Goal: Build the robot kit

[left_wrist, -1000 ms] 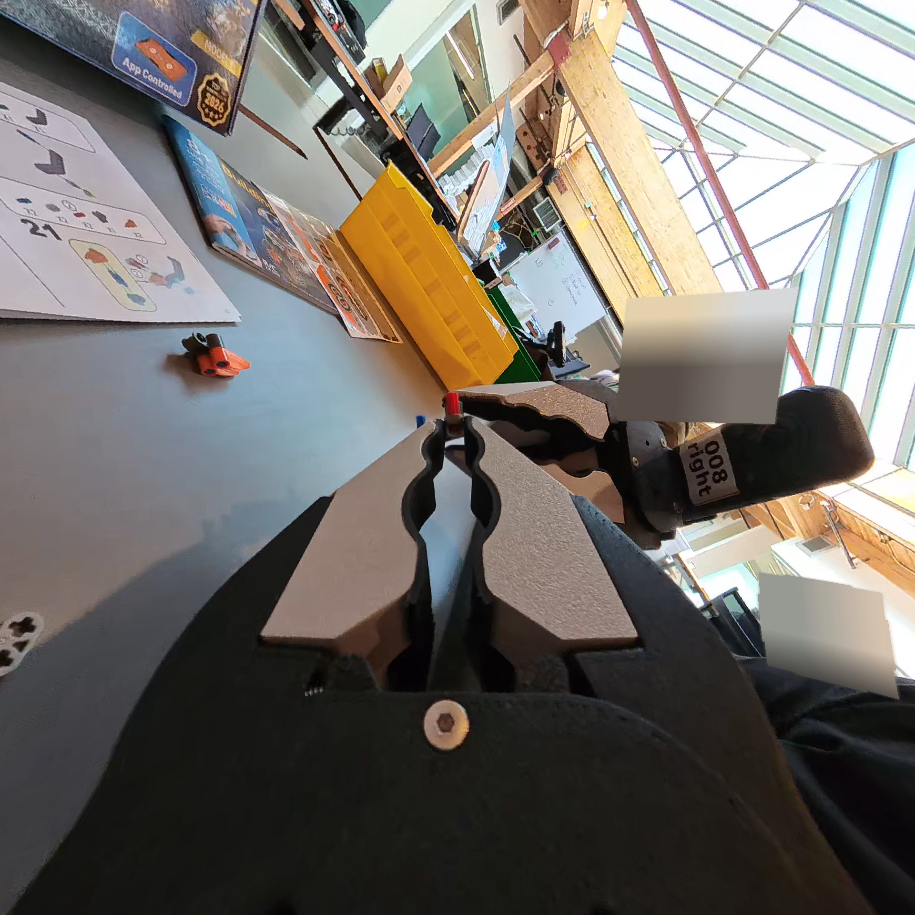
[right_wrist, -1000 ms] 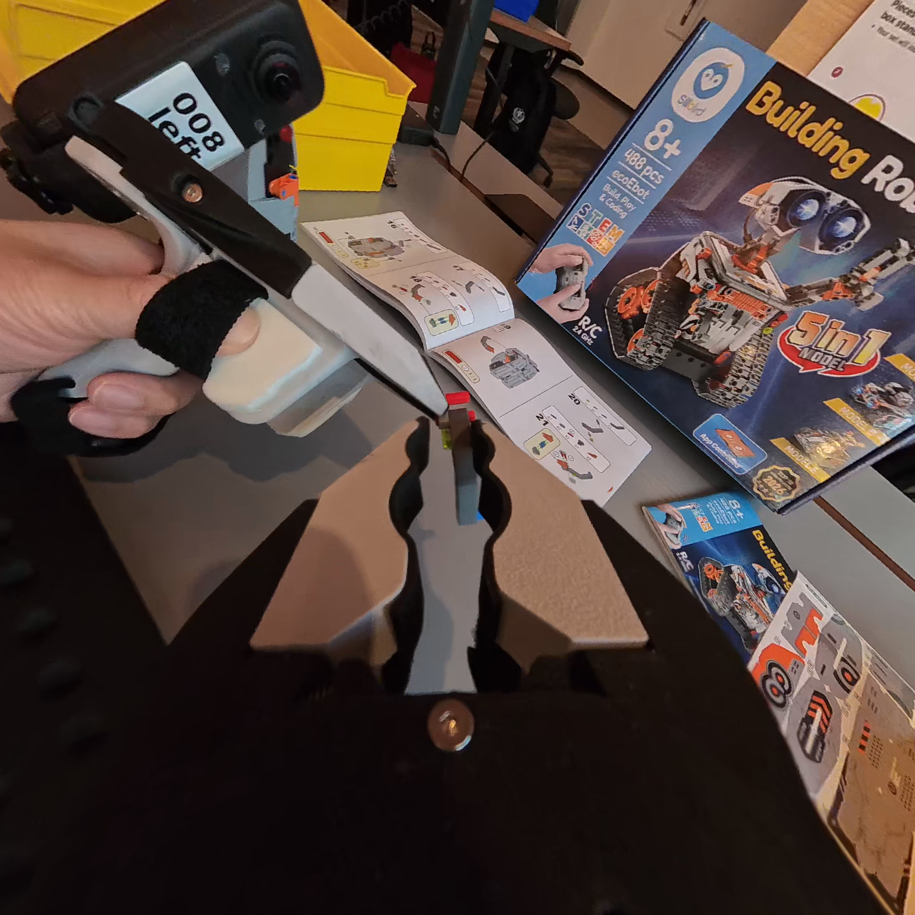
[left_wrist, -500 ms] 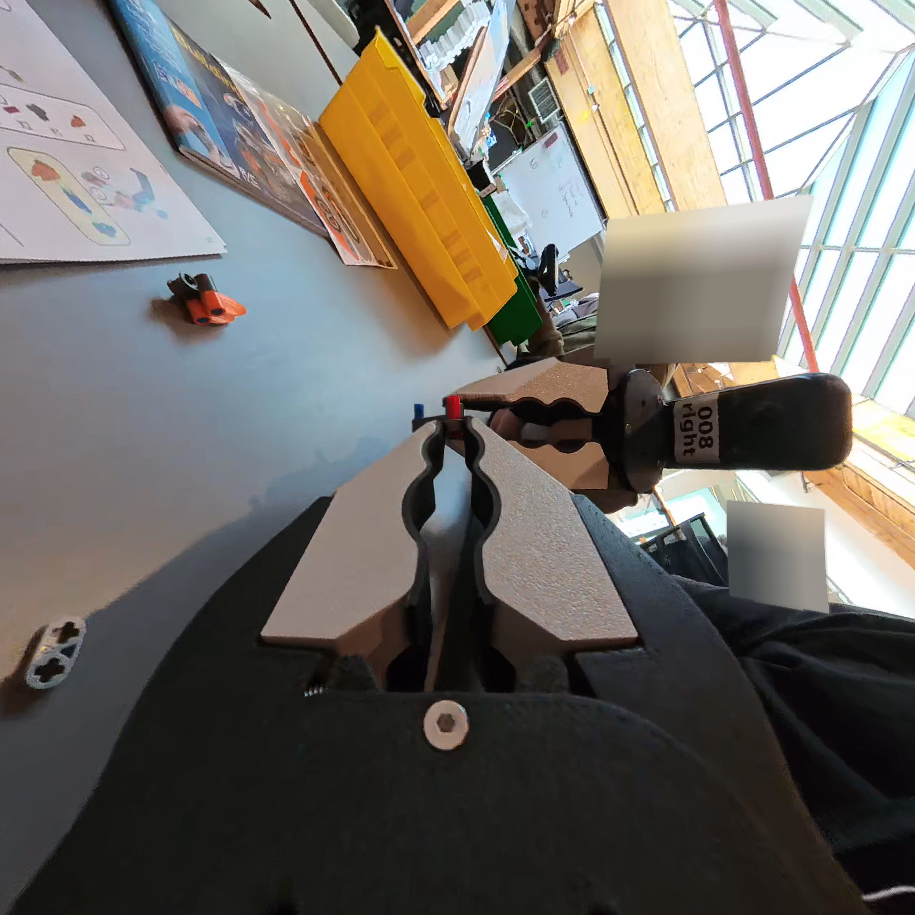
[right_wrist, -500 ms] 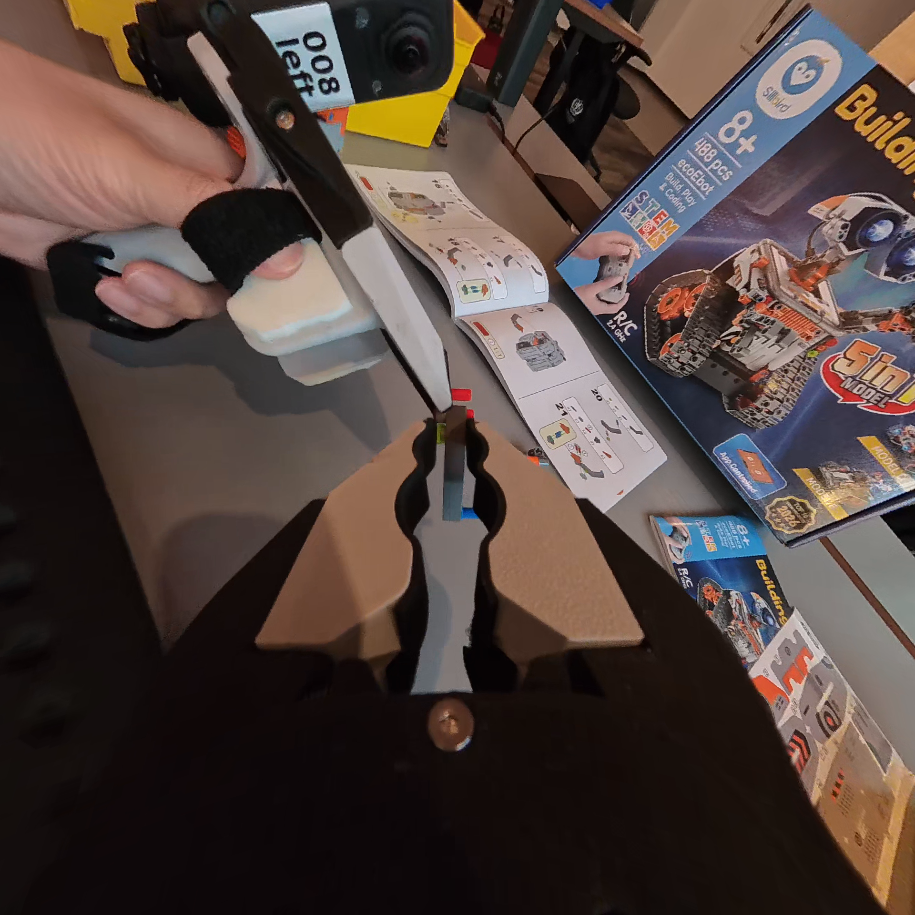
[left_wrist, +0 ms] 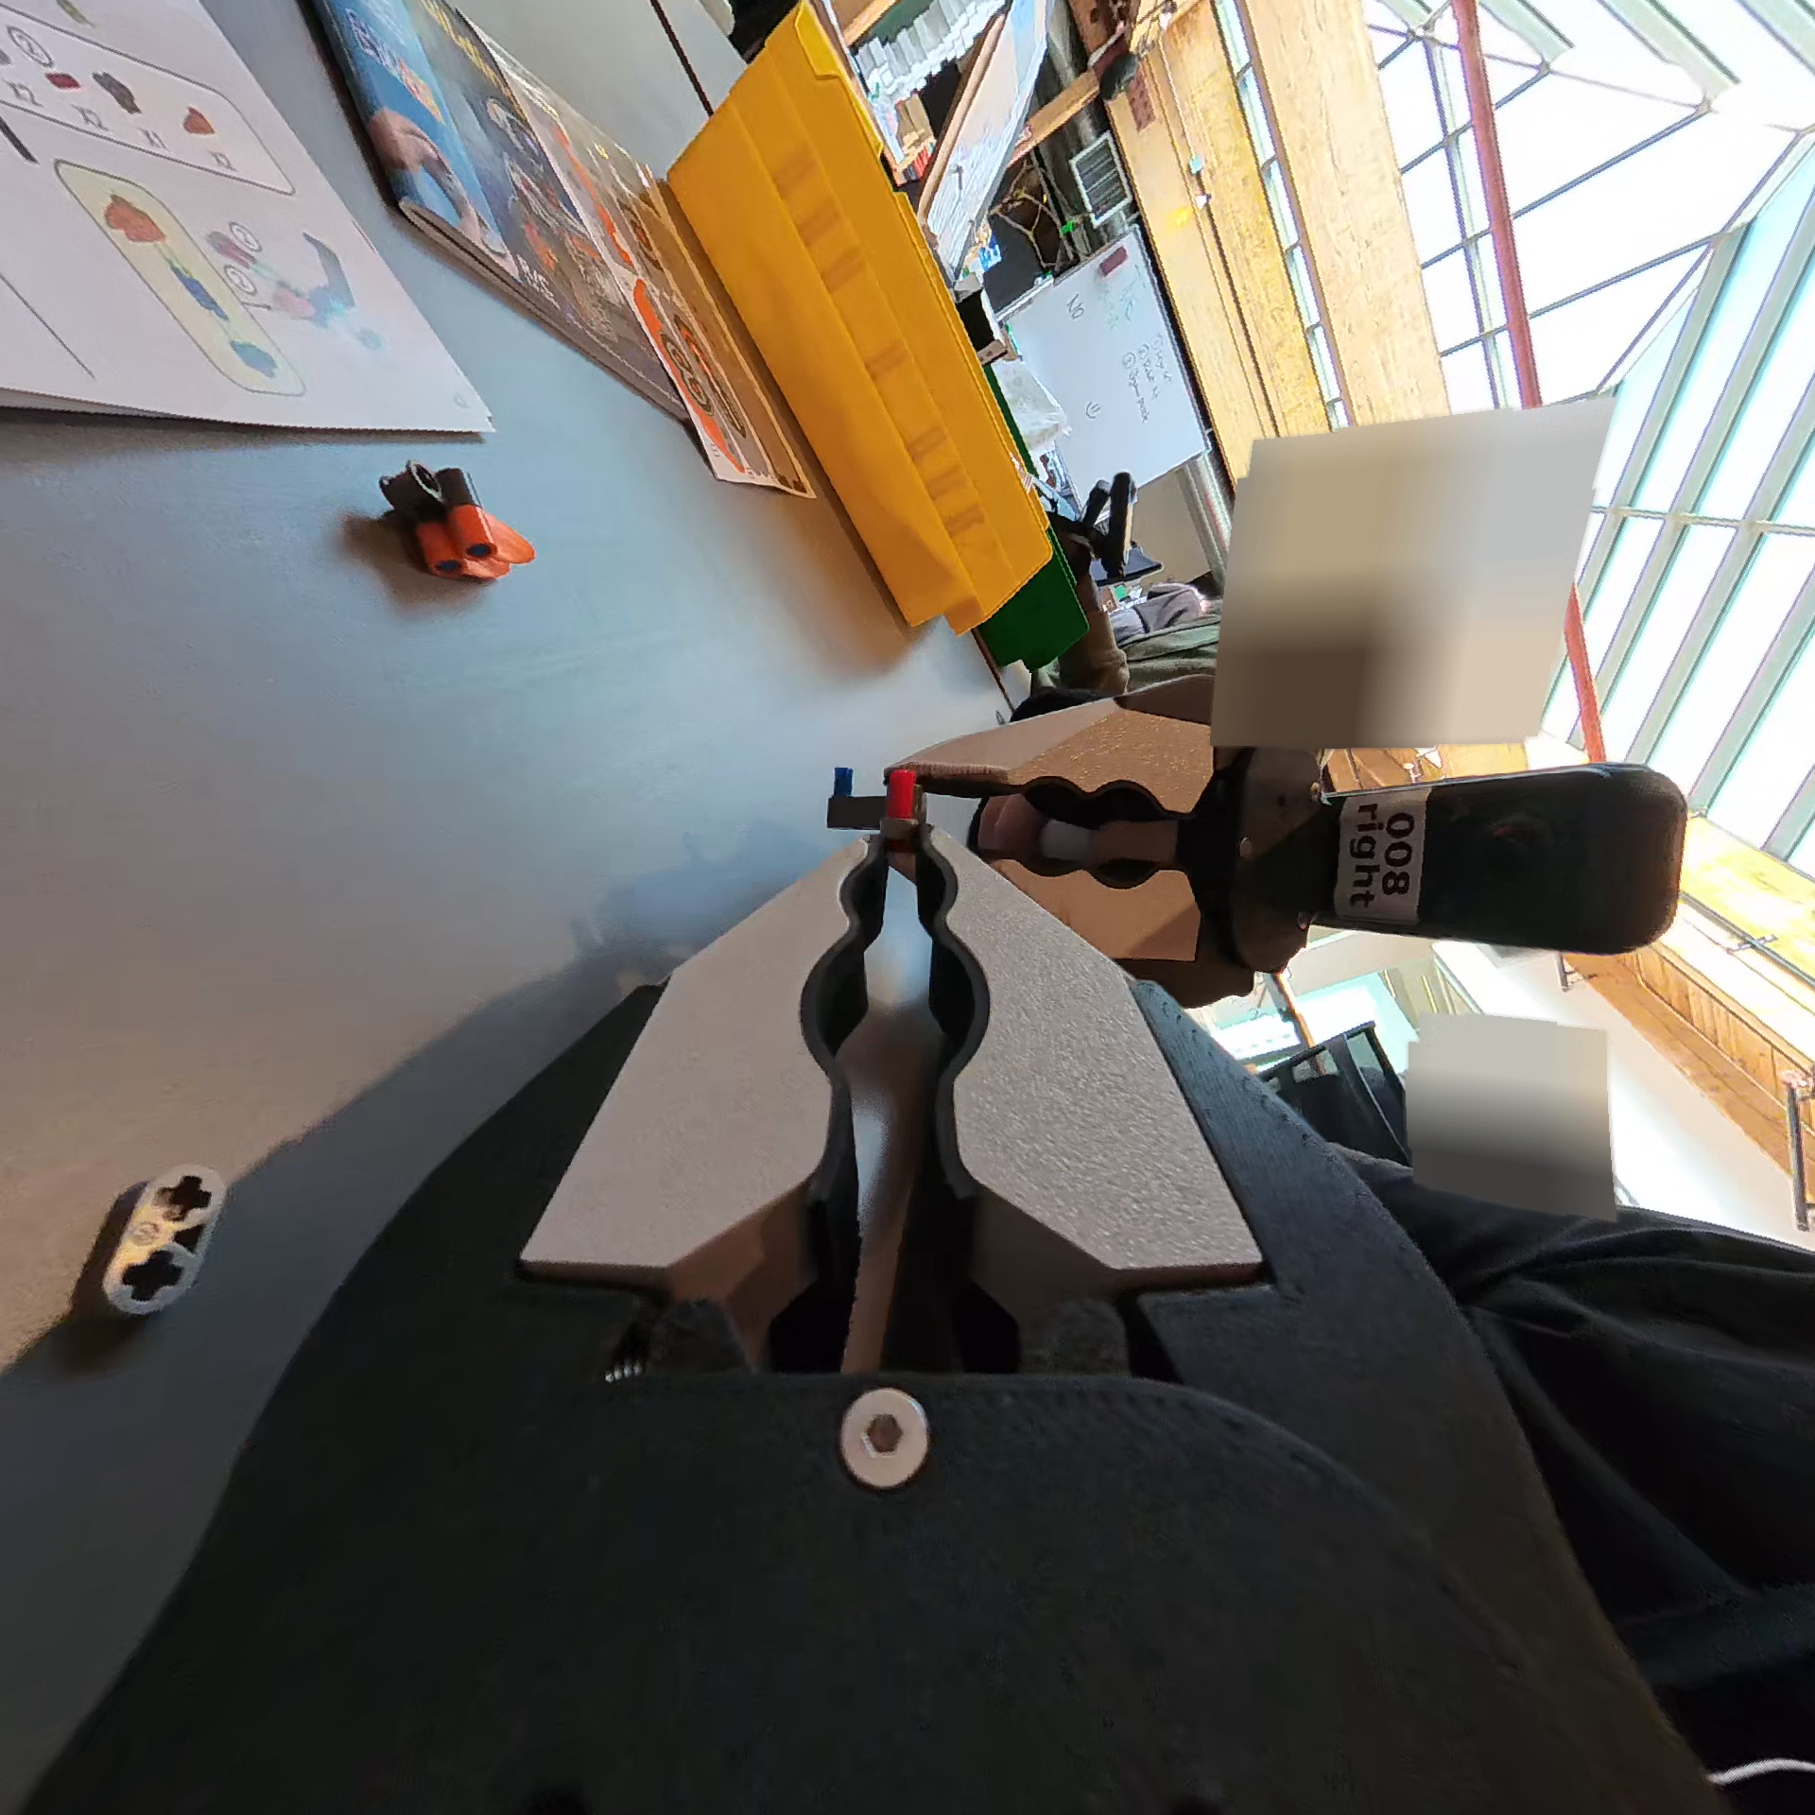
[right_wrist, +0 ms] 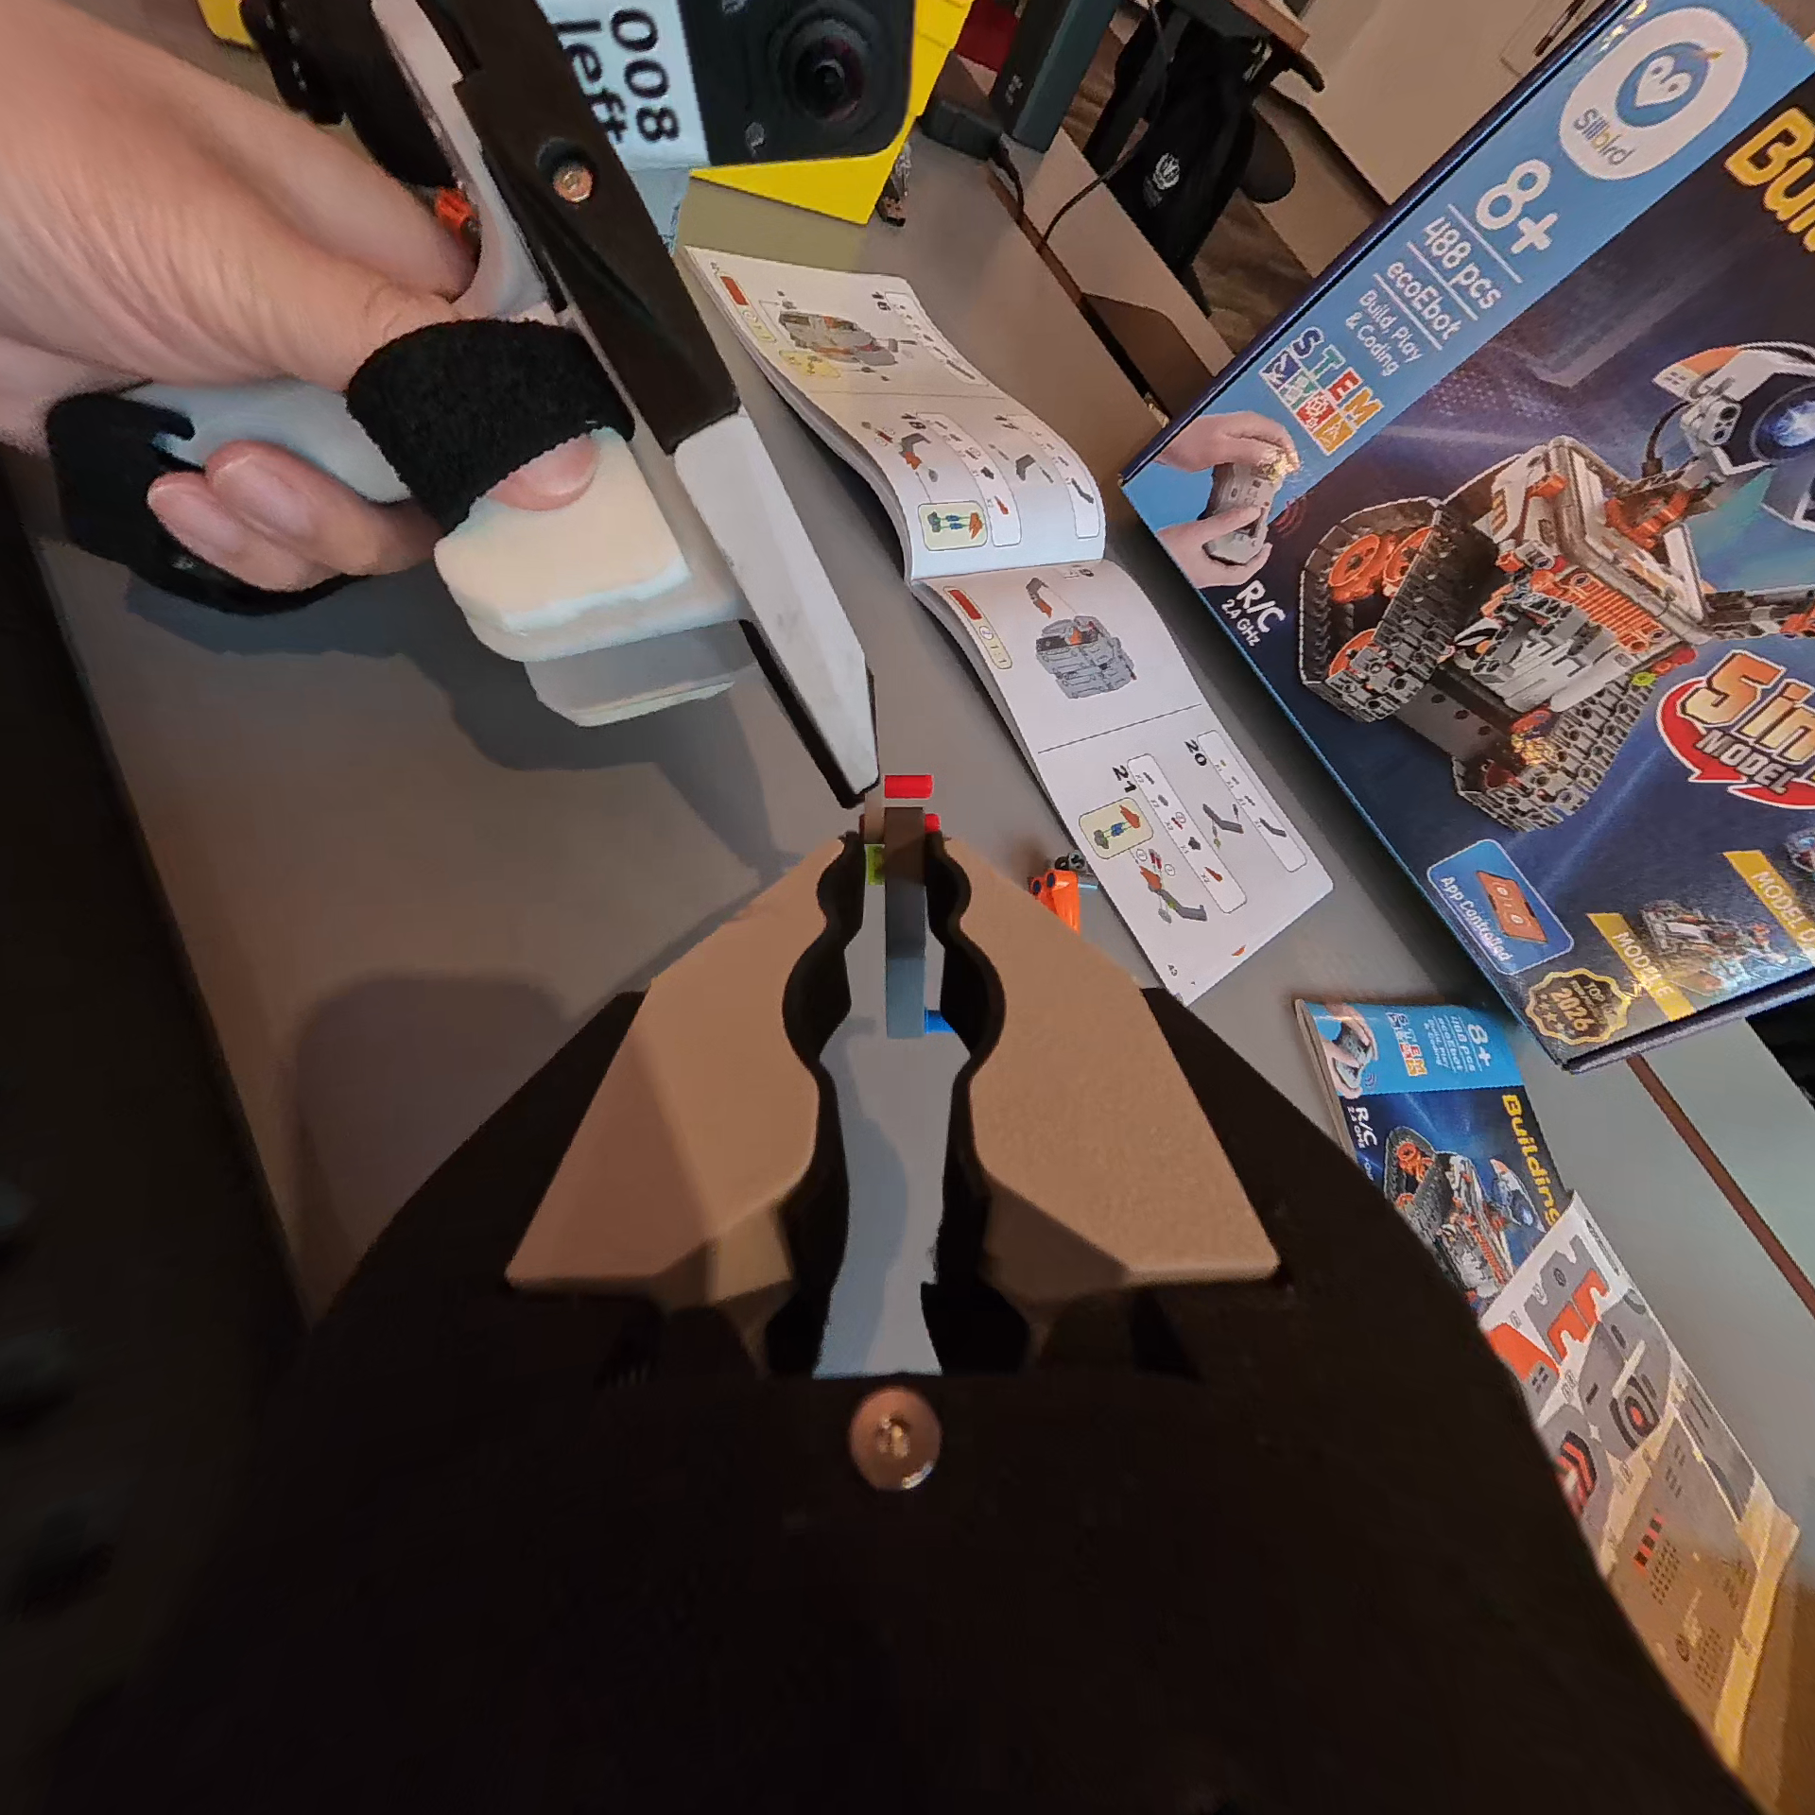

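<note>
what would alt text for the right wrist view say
The right tongs pinch a small grey brick piece with red pegs, tip to tip with the left tongs held by a hand. Behind lie an open instruction booklet and a toy box.

Glossy yellow plastic bin [left_wrist: 864, 295]

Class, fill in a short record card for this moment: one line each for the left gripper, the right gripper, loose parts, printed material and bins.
left gripper: shut on red pin
right gripper: shut on grey beam, blue pin on its side
contact: the two gripper tips meet at the small assembly
loose parts: orange piece, grey two-hole connector, both on the grey table
printed material: open instruction booklet, toy box, second booklet
bins: yellow bin
</note>
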`<state>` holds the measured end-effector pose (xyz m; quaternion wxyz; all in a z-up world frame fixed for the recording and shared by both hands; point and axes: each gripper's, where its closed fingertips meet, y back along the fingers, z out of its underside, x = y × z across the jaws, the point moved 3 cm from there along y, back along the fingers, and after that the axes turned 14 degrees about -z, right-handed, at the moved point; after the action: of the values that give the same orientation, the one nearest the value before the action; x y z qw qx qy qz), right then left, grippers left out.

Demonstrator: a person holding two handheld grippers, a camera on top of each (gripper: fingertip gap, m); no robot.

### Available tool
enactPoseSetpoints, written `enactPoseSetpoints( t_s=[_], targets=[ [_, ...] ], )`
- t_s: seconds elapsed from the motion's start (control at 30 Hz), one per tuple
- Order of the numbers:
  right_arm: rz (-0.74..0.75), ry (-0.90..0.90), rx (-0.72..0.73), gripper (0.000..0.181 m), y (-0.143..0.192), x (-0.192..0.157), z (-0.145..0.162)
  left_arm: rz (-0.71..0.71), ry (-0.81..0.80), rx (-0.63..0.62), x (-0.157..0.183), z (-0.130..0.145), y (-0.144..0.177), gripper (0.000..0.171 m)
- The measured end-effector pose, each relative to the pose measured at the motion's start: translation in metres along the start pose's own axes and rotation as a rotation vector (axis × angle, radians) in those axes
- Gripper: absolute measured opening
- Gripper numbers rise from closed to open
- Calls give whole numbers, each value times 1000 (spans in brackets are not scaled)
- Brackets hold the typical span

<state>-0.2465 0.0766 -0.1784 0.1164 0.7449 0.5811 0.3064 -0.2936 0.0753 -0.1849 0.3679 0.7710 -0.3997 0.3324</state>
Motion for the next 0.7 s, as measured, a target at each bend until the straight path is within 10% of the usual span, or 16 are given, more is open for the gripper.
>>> enactPoseSetpoints(
  t_s=[0.7],
  targets=[
    [-2,-29,15,13,-4,-5,3,-30,-65,-6,0,5,-3,10]
  ],
)
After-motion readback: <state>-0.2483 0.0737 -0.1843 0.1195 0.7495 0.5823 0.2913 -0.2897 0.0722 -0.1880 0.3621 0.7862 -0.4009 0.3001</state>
